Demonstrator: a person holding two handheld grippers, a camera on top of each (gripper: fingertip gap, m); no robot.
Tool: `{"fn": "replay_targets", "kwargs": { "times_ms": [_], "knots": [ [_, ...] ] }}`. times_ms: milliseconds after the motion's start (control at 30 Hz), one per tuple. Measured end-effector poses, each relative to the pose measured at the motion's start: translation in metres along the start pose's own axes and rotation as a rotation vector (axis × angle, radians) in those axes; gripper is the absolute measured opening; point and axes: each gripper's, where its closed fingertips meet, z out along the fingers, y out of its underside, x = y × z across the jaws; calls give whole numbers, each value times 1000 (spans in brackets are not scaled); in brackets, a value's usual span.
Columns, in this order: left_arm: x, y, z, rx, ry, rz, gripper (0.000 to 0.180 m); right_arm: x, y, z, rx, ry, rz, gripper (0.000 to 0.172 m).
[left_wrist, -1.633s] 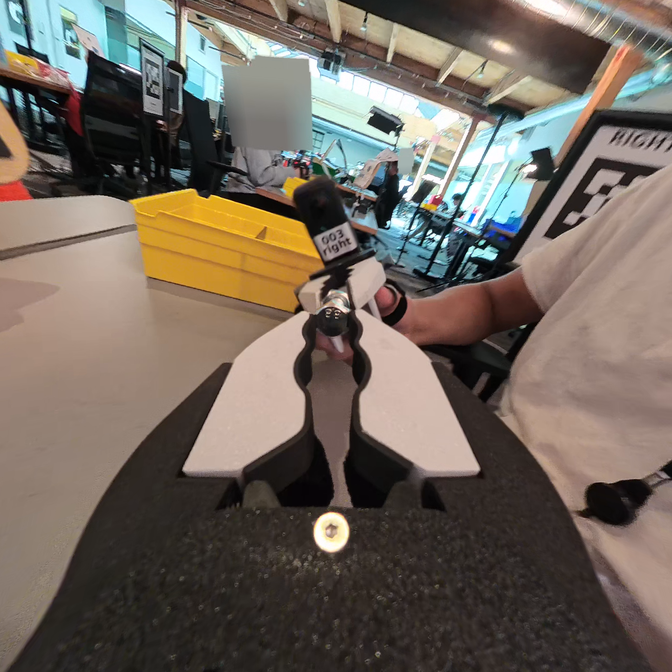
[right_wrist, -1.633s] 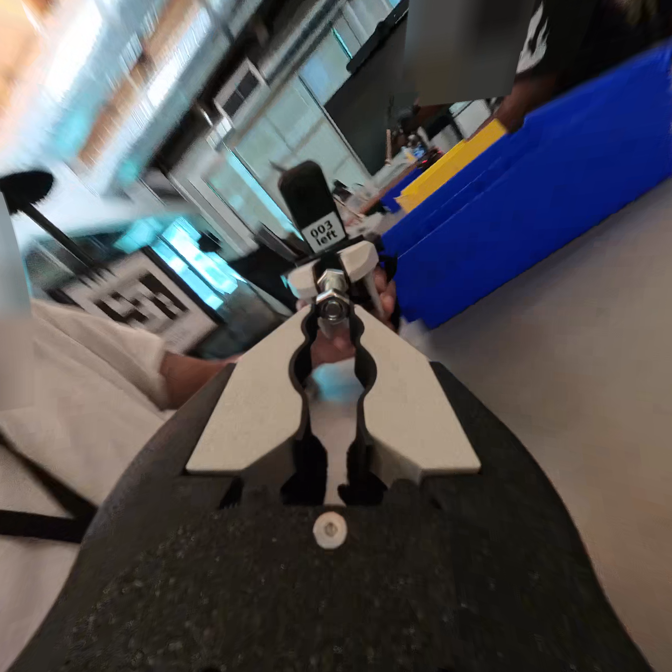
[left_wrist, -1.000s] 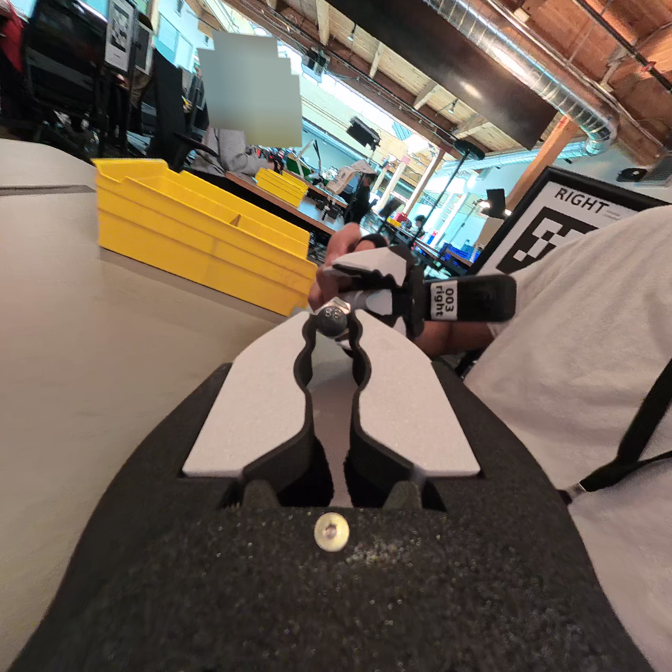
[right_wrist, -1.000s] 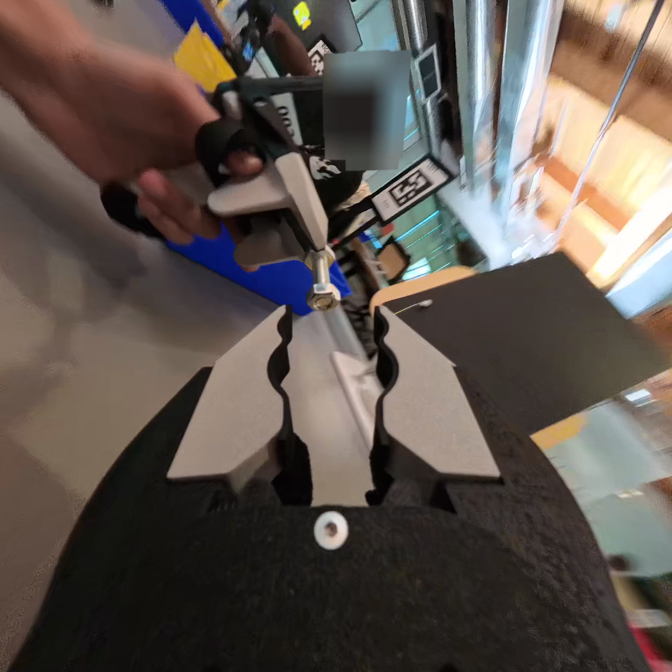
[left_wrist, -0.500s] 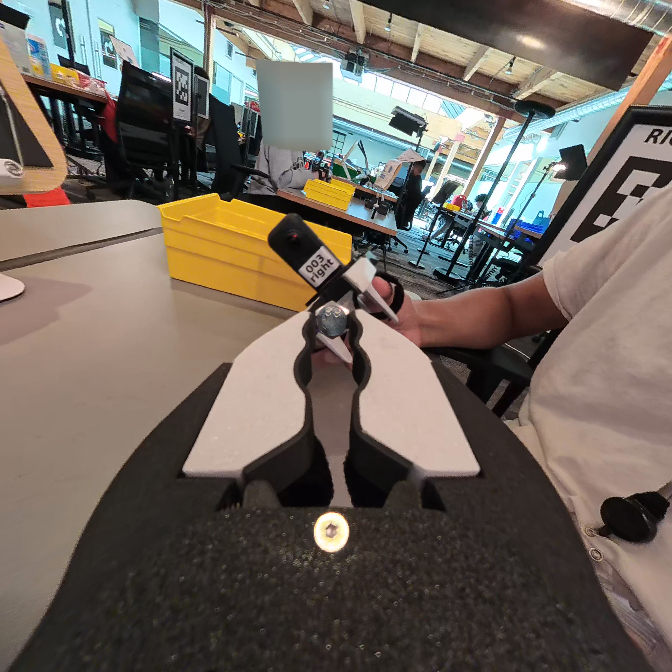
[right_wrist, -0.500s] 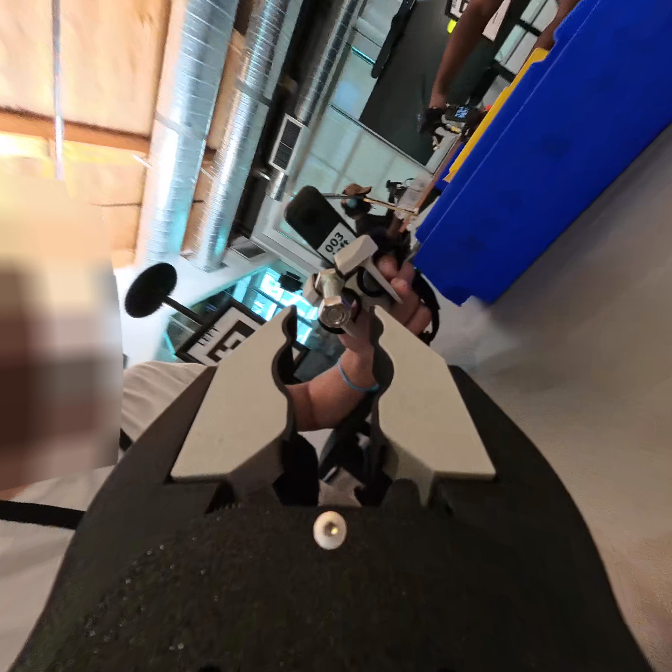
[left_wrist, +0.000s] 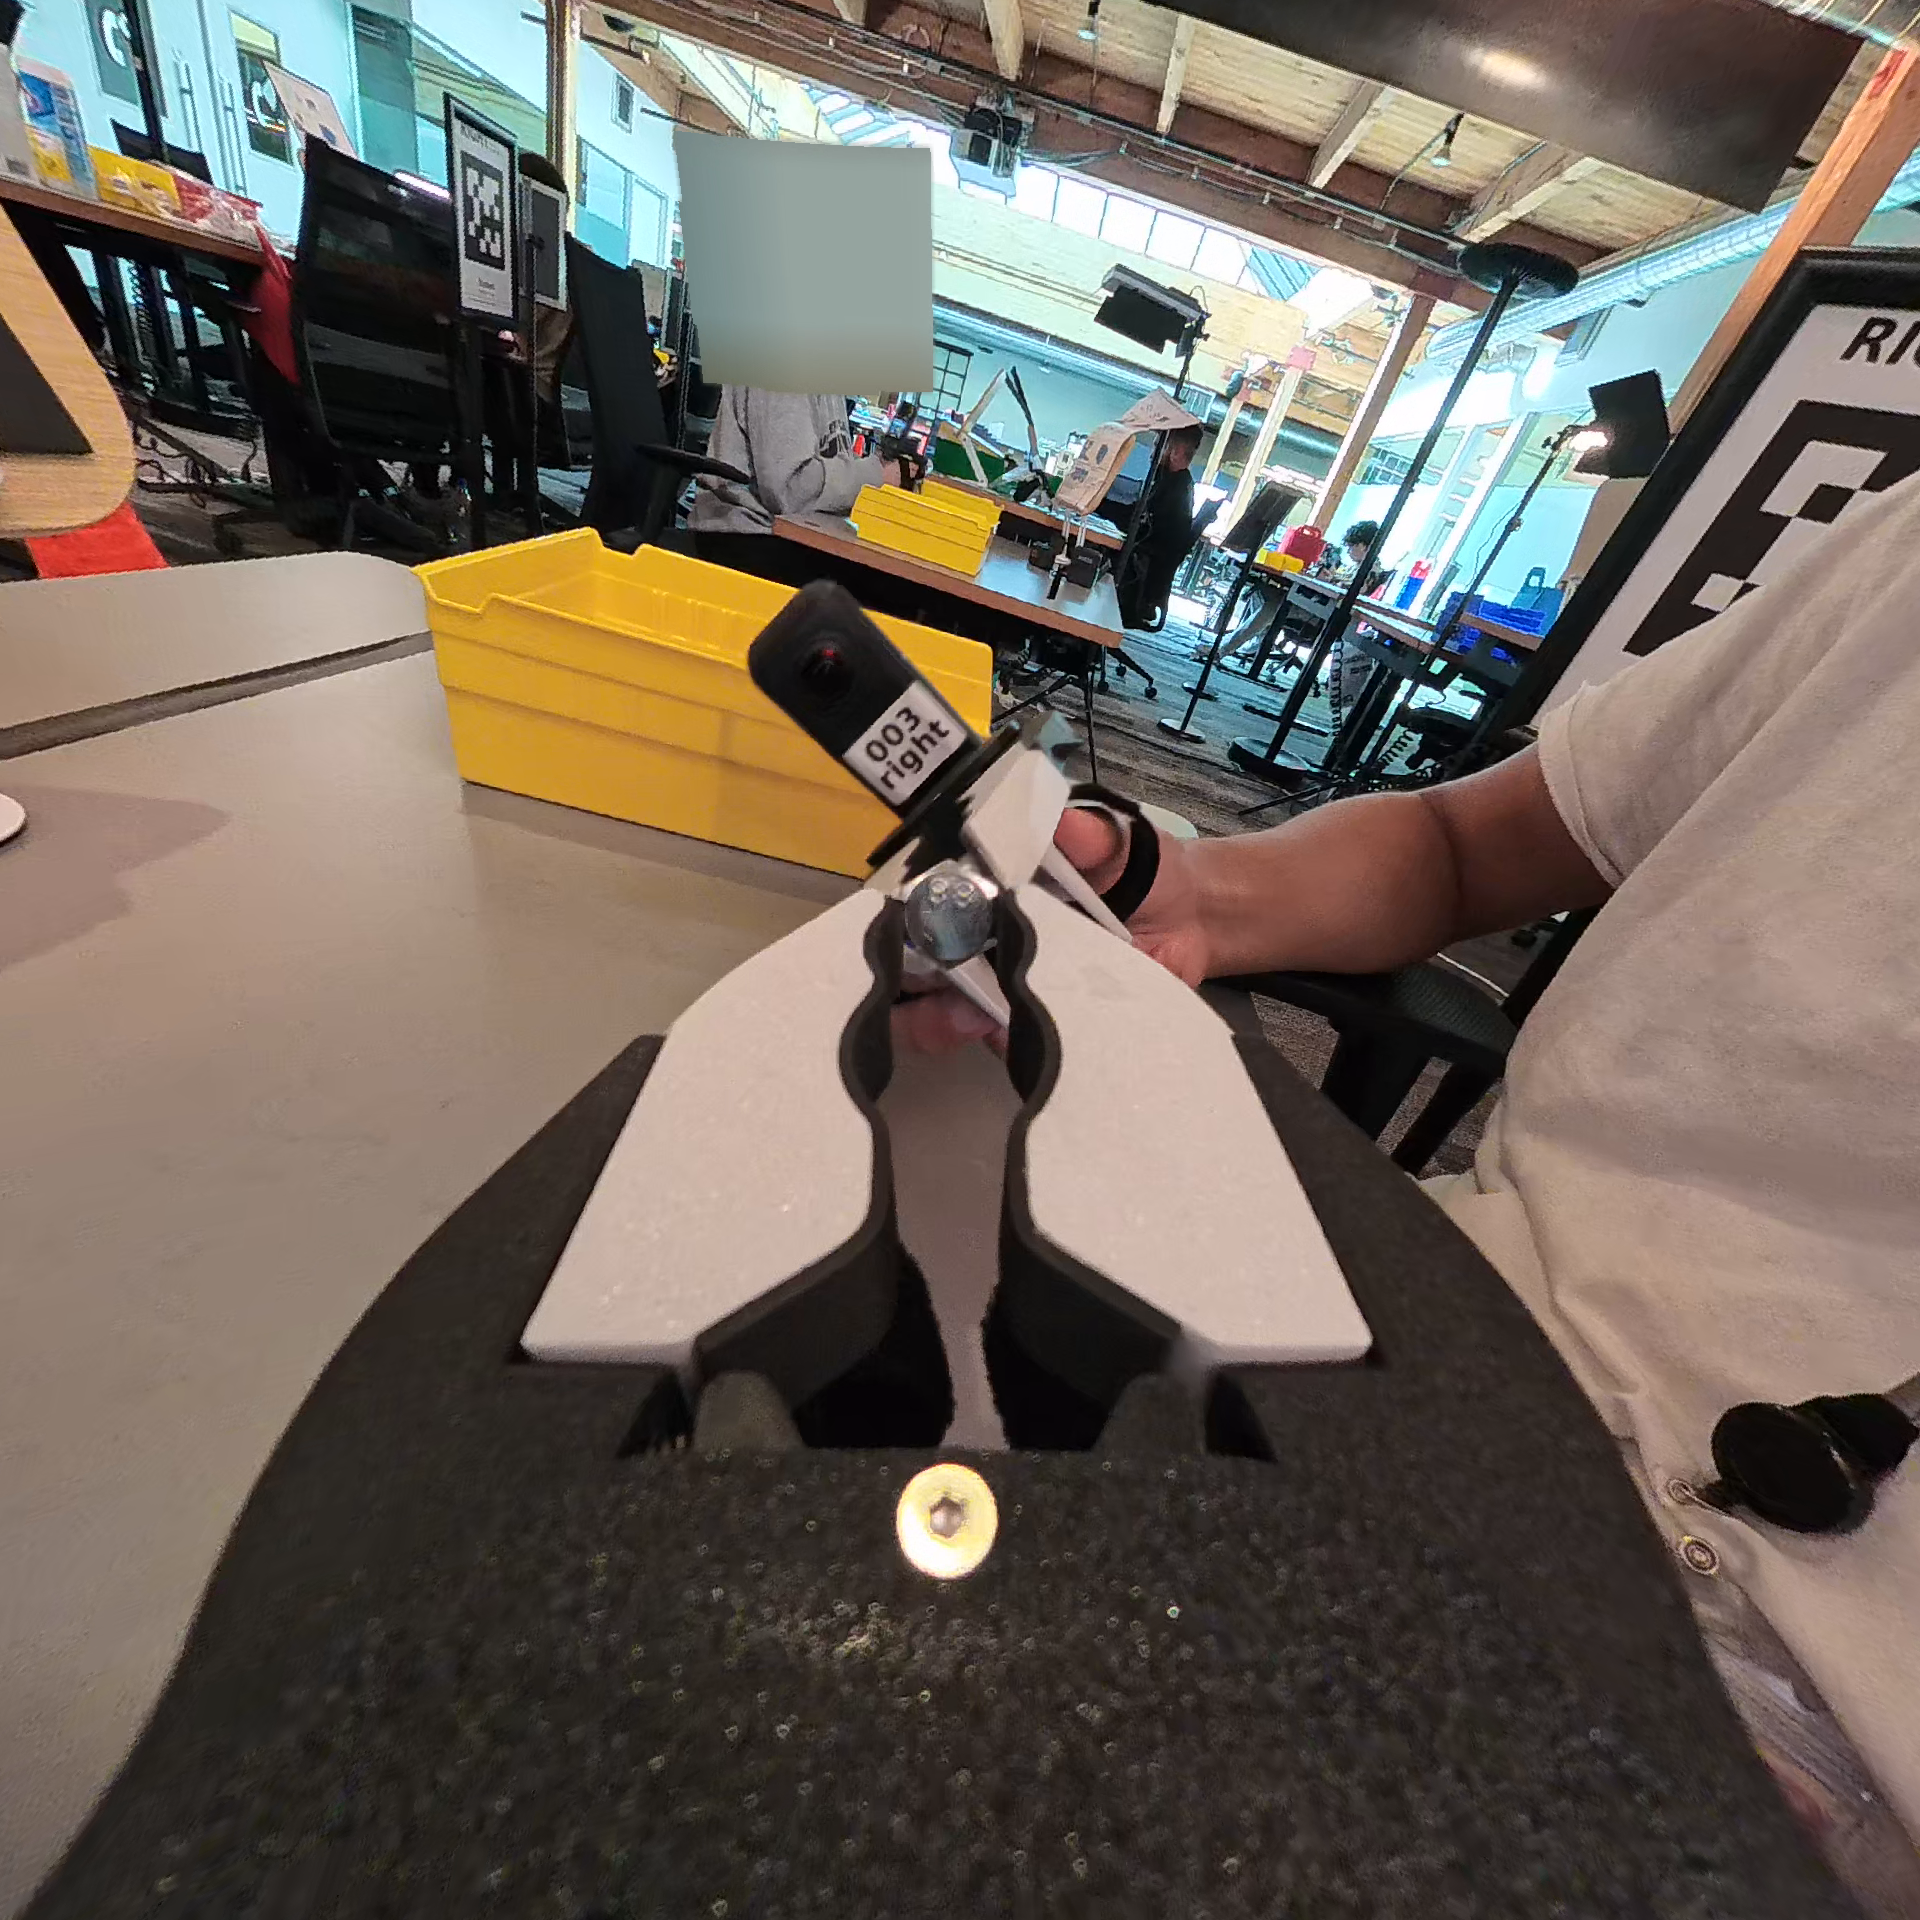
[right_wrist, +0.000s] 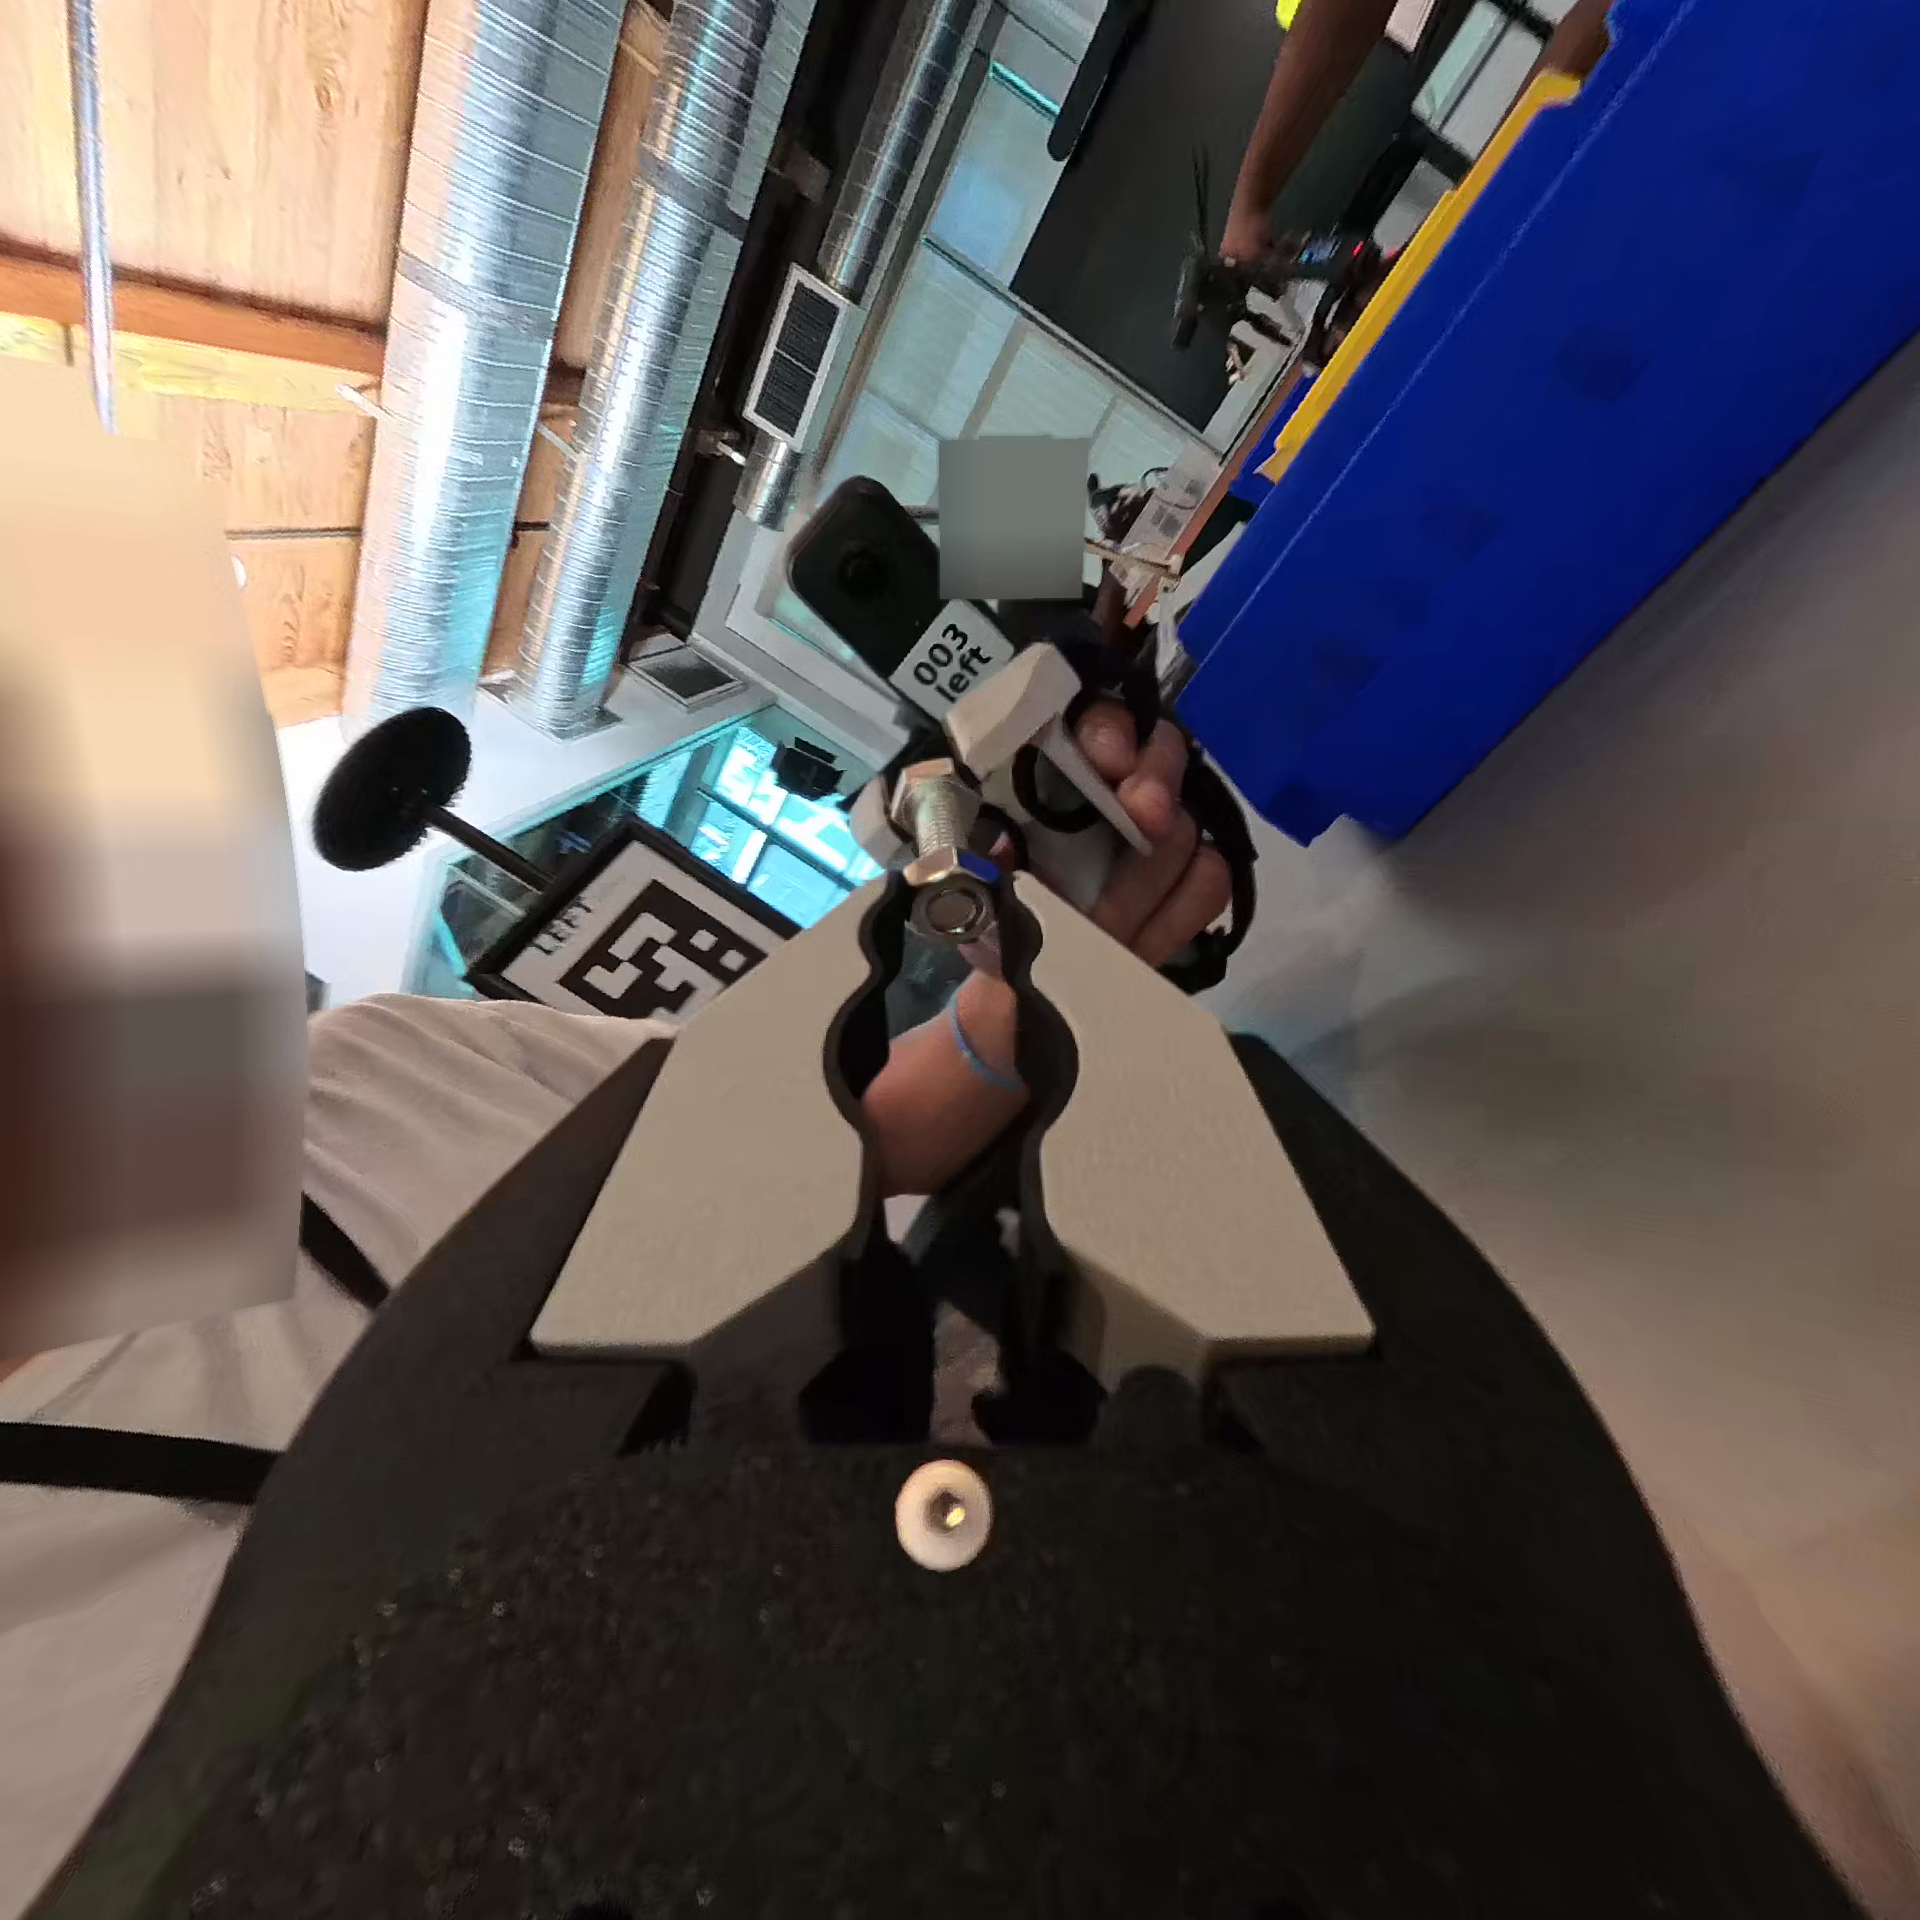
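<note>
My left gripper (left_wrist: 948, 916) is shut on a silver bolt (left_wrist: 948, 920); the bolt's head sits between its fingertips above the grey table (left_wrist: 260, 987). In the right wrist view the same bolt (right_wrist: 933, 805) sticks out of the left gripper (right_wrist: 920, 784) toward me, with a hex nut (right_wrist: 951, 883) on its near end. My right gripper (right_wrist: 951, 906) is shut on that nut, with a pad pressed on each side. It also shows in the left wrist view (left_wrist: 1013, 810), tilted, right behind the bolt. A hand holds each gripper.
A yellow bin (left_wrist: 644, 707) stands on the table beyond the grippers. Stacked blue bins (right_wrist: 1558, 468) stand on the table's other side. The person's arm (left_wrist: 1351, 883) and white shirt (left_wrist: 1714, 987) are at the right. A black-and-white marker board (right_wrist: 644, 956) stands behind. Less than 4 cm separates the two grippers' tips.
The right gripper turned back from a rolled pose with open jaws, came onto the bolt's end and its pads came together on the nut. The left gripper kept hold of the bolt.
</note>
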Motion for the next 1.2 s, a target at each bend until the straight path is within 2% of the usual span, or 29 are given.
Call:
{"fn": "replay_targets", "kwargs": {
  "times_ms": [67, 133, 200, 333, 400, 433, 500, 567, 667, 833, 967, 1067, 1133, 1200],
  "knots": [
    [-1, 0, 0, 1, 4, -14, 16, 0, -2, 0, -2, 73, -153, 17],
    [0, -1, -1, 9, 26, -55, 17, 0, -1, 1, -43, 206, -448, 17],
    [2, -1, -1, 15, 53, -92, 16, -2, -1, 0, -108, 373, -860, 17],
    [7, 3, 4, -12, 75, -117, 17, -4, -3, -9, -283, 776, -1869, 17],
    [8, 4, 4, -15, 88, -137, 16, -7, -3, -10, -326, 932, -2256, 17],
    [8, 4, 4, -12, 91, -152, 16, -6, -3, -10, -350, 980, -2361, 17],
    [6, 3, 2, -3, 96, -168, 16, -6, -4, -8, -364, 1033, -2449, 17],
    [5, -1, 0, 19, 100, -180, 16, -10, -3, -5, -328, 1022, -2425, 19],
    [1, -4, -4, 44, 79, -183, 16, -16, -5, -5, -245, 964, -2241, 27],
    [-9, -9, -12, 67, 25, -162, 17, -7, -25, -15, -93, 843, -1589, 44],
    [-13, -12, -14, 88, -5, -146, 16, 21, -11, -13, -125, 585, -977, 46],
    [-15, -13, -15, 90, -22, -132, 16, 18, -1, -6, -102, 341, -534, 46],
    [-14, -13, -16, 83, -27, -110, 16, 9, 1, -3, -78, 186, -308, 45],
    [-12, -13, -15, 79, -29, -81, 16, 7, 2, -2, -64, 114, -153, 41]
  ]
}}
